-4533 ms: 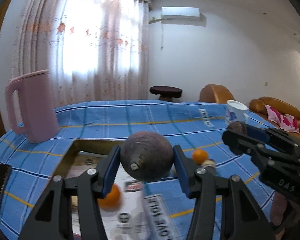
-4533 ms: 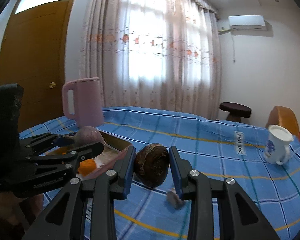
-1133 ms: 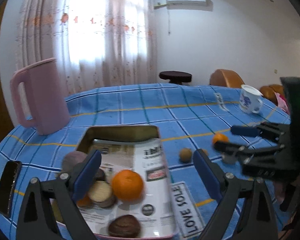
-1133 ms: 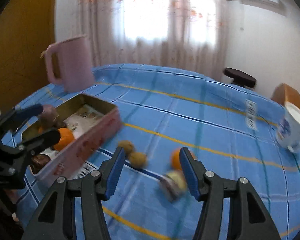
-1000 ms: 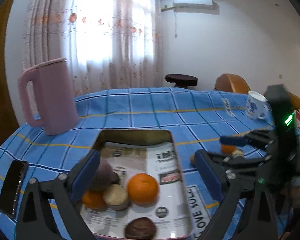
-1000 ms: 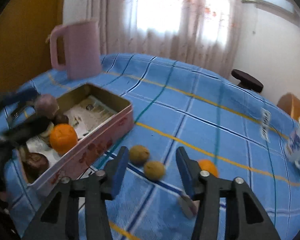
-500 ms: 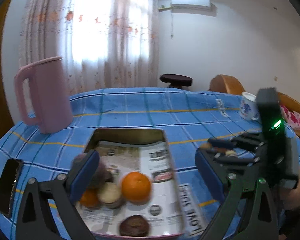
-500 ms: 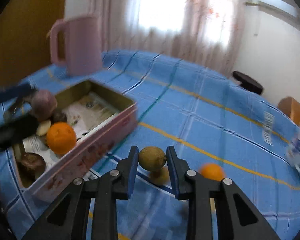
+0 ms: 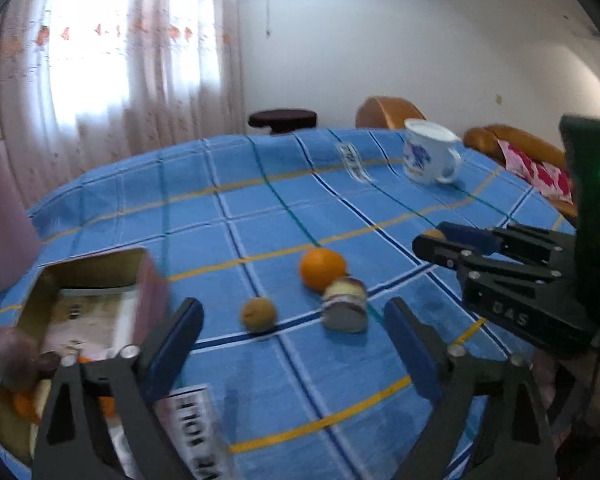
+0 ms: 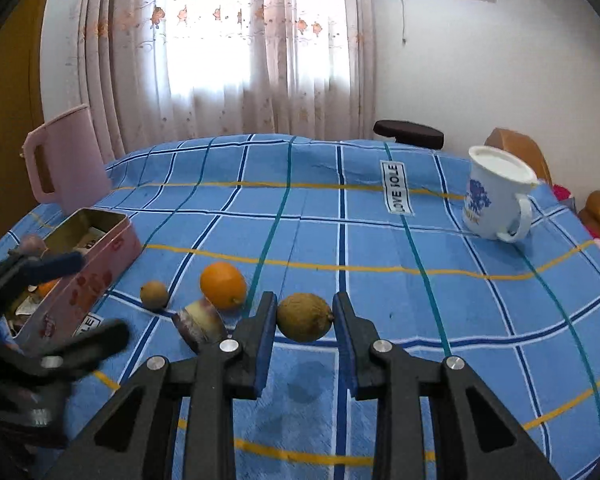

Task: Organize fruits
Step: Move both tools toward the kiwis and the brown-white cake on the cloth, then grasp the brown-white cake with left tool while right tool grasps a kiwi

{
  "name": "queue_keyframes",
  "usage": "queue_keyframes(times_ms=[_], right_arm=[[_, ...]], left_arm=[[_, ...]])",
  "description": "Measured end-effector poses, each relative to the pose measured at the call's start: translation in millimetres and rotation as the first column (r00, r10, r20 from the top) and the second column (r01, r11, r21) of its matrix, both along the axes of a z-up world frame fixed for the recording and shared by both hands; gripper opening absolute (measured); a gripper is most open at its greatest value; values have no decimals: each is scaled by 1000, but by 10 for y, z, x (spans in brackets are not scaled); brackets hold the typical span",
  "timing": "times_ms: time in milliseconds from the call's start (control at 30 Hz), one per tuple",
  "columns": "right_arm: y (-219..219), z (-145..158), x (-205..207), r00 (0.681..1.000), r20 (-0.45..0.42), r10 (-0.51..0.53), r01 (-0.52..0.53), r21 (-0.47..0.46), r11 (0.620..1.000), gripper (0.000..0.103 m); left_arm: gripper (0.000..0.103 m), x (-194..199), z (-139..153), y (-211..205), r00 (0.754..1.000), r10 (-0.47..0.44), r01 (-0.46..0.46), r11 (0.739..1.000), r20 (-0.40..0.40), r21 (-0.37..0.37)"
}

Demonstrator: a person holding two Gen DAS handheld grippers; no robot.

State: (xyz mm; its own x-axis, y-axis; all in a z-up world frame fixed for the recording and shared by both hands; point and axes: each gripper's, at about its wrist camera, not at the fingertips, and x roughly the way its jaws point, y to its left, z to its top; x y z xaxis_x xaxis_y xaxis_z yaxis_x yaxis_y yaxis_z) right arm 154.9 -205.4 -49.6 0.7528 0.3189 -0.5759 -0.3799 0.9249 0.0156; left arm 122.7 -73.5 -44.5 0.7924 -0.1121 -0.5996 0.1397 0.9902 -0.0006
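My right gripper is shut on a brown kiwi and holds it above the blue cloth. An orange, a small brown fruit and a cut purple-skinned piece lie on the cloth left of it. My left gripper is open and empty, above the small brown fruit, the cut piece and the orange. The pink tin with several fruits in it stands at the left. The right gripper shows at the right of the left wrist view.
A pink jug stands behind the tin. A white mug stands at the far right of the table. The blue checked cloth covers the table. A dark stool and sofa stand beyond.
My right gripper has closed on the kiwi and lifted it off the cloth. My left gripper has swung right, from over the tin to over the loose fruits.
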Motion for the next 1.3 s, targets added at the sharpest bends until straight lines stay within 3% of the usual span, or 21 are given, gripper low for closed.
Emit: queue_keyframes(times_ms=[133,200,300,567,967,1300], right_arm=[[-55,4,16,1000,-7,3,-3,21,1000,30],[-64,4,14,1000,-9,6,-6,28,1000,30],[-55,3,10,1000,-1,6,-6,32,999,30],[-70,5,11,1000,-3,4,-4,38,999,30],[-96,50,-69,999,47,10,-13,56,998,30],[-121,98,-159,995,93,22,-28,73,997,30]], left_arm=[[73,171,-74,-168,996,-53,50,998,-73,-32],[71,242,-108,-235,993,-64,61,998,-98,-29],[56,349,-172,-288,986,-77,71,996,-149,-46],[37,418,-261,-318,976,-87,78,996,-201,-52],[37,169,-56,-261,998,-53,51,998,-34,-37],[37,56,24,-240,999,-32,33,999,42,-26]])
